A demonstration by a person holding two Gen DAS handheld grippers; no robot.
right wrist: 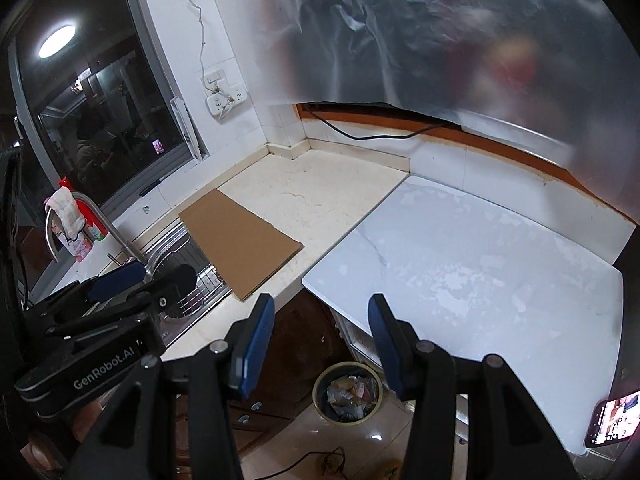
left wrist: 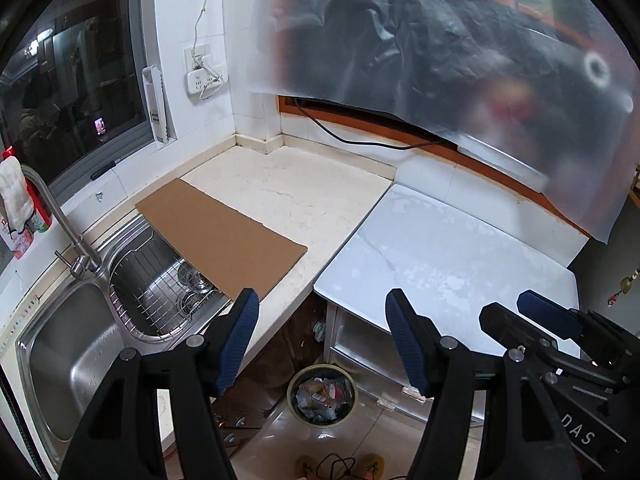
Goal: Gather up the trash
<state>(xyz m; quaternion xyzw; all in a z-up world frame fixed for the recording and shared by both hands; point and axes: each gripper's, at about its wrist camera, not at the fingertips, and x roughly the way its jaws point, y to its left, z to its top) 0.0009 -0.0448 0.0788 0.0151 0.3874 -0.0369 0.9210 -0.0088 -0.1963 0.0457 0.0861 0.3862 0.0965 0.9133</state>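
Observation:
A round bin stands on the tiled floor below the counter edge, filled with crumpled wrappers. My left gripper hangs high above it, open, with nothing between its blue pads. My right gripper is beside it at the same height, also open and empty. Each gripper shows in the other's view: the right gripper at the right edge, the left gripper at the left. A flat cardboard sheet lies on the cream counter, partly over the sink.
A steel sink with a tap and a dish rack lies at the left. A white table adjoins the counter at the right, with a phone on its near corner. Plastic sheeting hangs behind. Slippers and a cable lie on the floor.

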